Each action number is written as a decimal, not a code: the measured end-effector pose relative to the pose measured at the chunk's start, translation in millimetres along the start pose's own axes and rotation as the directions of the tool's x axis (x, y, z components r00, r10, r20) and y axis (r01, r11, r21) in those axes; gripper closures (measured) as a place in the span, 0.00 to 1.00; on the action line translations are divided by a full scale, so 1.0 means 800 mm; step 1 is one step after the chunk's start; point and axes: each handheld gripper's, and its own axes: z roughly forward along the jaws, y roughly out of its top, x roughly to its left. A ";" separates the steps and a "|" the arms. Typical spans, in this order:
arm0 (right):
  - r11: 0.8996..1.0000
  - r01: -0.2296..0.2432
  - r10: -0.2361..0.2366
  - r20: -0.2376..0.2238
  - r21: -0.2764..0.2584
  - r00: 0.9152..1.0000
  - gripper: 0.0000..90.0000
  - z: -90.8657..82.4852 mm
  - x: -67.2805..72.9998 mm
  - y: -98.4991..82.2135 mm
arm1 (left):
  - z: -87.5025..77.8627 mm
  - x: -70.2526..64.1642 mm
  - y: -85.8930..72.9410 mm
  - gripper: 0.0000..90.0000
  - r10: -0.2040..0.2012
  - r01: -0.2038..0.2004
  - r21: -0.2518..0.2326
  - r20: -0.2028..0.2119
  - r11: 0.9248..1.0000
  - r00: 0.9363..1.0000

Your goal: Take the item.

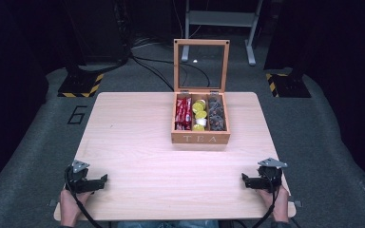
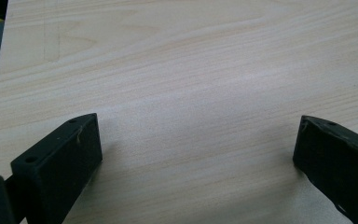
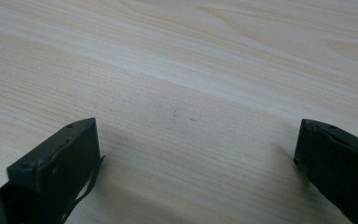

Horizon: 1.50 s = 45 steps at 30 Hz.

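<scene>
- My left tongs (image 1: 105, 179) rest released on the counter (image 1: 142, 142), nothing between them.
- My right tongs (image 1: 244, 178) likewise gape wide.
- The tea box (image 1: 200, 138) stands well apart, lid up.

My forearms are cut off by the bottom edge of the high view. In the tea box (image 1: 200, 137), the middle and right compartments' contents are too small for me to identify.

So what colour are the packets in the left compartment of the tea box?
Red packets, clearest in the high view.
</scene>
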 end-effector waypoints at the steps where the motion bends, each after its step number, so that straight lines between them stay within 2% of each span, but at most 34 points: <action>1: 1.000 -0.004 0.004 -0.002 -0.002 1.000 0.00 0.000 0.000 0.001 | 0.000 0.000 0.000 0.00 -0.003 0.003 -0.001 -0.001 1.000 1.000; 3: 1.000 -0.003 0.003 -0.002 0.001 1.000 0.00 0.001 0.001 0.001 | -0.001 0.000 0.001 0.00 -0.007 0.007 0.009 0.006 1.000 1.000; 4: 1.000 0.010 -0.010 -0.003 0.002 1.000 0.00 0.001 0.000 0.002 | -0.001 0.000 0.002 0.00 -0.021 0.021 0.001 0.015 1.000 1.000; 6: 1.000 0.013 -0.013 -0.010 0.011 1.000 0.00 0.002 -0.001 0.003 | -0.003 0.000 0.005 0.00 -0.022 0.022 -0.001 0.023 1.000 0.999; 14: 1.000 0.012 -0.012 -0.008 0.000 1.000 0.00 0.003 -0.002 0.003 | -0.013 -0.006 0.022 0.00 -0.002 0.003 -0.029 0.048 1.000 0.999; 20: 1.000 0.013 -0.013 -0.007 -0.003 1.000 0.00 0.003 -0.003 0.003 | -0.018 -0.015 0.040 0.00 0.021 -0.018 -0.042 0.074 0.999 0.997; 32: 1.000 0.010 -0.010 -0.004 -0.002 1.000 0.00 0.003 -0.003 0.003 | -0.025 -0.037 0.078 0.01 0.088 -0.081 -0.067 0.096 0.994 0.991; 45: 1.000 0.005 -0.005 -0.003 -0.001 1.000 0.00 0.003 -0.003 0.002 | -0.018 -0.058 0.103 0.02 0.118 -0.108 -0.087 0.133 0.990 0.984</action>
